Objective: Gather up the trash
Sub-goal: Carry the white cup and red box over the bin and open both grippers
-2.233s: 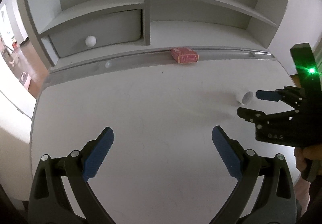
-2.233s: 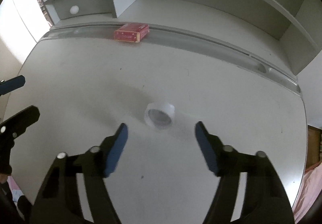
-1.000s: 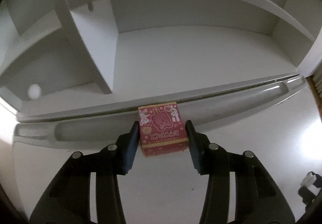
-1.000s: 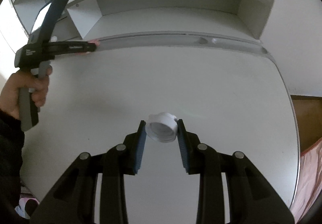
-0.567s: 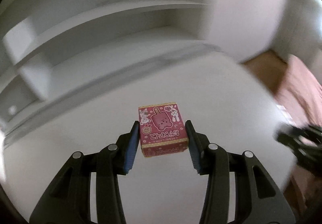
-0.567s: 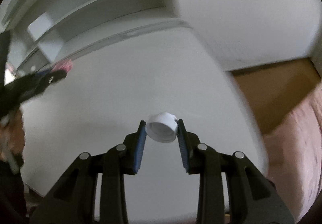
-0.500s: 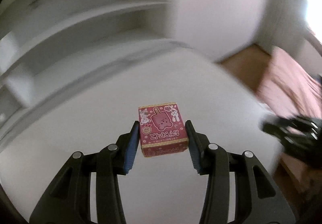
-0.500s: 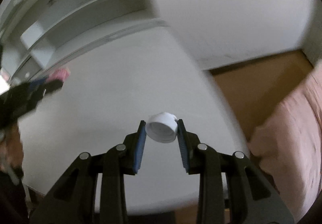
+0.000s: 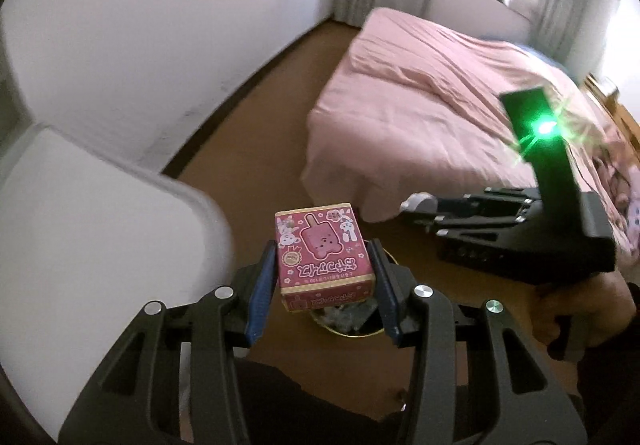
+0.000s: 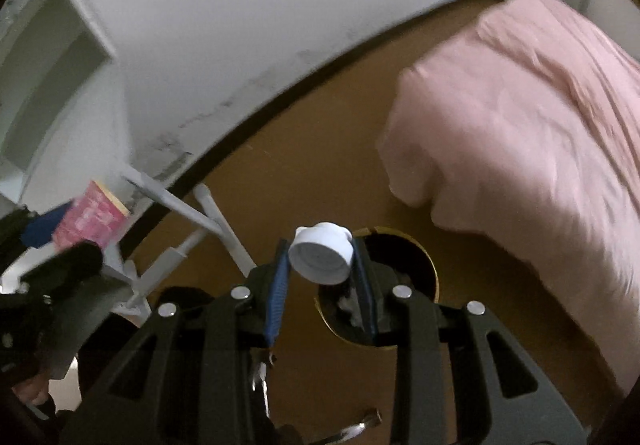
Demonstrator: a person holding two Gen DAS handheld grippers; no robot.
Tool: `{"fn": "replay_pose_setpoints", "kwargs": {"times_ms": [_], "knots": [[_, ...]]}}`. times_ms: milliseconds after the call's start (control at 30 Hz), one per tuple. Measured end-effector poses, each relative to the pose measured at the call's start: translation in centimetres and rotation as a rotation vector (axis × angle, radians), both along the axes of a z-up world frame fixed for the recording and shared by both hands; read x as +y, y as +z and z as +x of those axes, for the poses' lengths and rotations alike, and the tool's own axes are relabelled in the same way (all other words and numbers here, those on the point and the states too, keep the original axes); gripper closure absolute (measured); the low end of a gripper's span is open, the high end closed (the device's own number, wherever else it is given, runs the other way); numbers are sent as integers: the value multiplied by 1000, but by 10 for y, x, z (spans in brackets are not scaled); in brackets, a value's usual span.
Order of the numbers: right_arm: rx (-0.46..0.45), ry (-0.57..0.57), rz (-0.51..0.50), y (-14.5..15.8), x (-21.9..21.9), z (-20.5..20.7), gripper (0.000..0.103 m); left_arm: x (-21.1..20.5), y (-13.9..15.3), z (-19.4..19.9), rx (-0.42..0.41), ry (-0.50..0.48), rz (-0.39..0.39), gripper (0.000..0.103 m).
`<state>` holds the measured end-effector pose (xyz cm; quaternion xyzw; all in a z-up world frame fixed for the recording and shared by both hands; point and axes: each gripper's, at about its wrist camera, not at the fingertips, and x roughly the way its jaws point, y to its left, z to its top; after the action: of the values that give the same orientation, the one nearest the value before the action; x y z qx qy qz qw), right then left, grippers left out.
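My left gripper (image 9: 324, 277) is shut on a pink snack box (image 9: 323, 253) with cartoon print, held in the air above a round gold-rimmed bin (image 9: 348, 327) on the brown floor. My right gripper (image 10: 320, 261) is shut on a small white cup (image 10: 320, 253), held over the near rim of the same bin (image 10: 416, 245), which holds some trash. The right gripper with the cup (image 9: 418, 202) also shows in the left wrist view; the left gripper with the box (image 10: 90, 219) shows at the left of the right wrist view.
A bed with a pink cover (image 9: 440, 101) stands to the right of the bin. The white desk edge (image 9: 120, 213) is at the left, with white chair legs (image 10: 192, 217) beside it. A white wall (image 10: 280, 5) runs behind.
Both grippers have swung away from the desk with the box and cup still held. They now hang over the floor bin beside the bed.
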<state>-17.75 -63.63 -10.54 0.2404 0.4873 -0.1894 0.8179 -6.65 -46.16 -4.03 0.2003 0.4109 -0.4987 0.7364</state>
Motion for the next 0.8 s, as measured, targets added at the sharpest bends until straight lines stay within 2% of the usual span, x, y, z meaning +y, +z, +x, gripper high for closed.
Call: {"fn": "replay_pose_setpoints", "kwargs": {"times_ms": [200,300,467,800], "knots": [[58,-30,59,-57,-20,-19,72,-38,-47,0,37,-32,56,59],[87,-41,80,-85,-23,-24,72,-55,-65,2,28,-23,67,59],[112,-46,100,-112,-29,-24,72,-66,-91,4,54,-9,108,59],[98,-56,111,-119,-38,-21,72,-84,-104,4,71,-21,142,59]]}}
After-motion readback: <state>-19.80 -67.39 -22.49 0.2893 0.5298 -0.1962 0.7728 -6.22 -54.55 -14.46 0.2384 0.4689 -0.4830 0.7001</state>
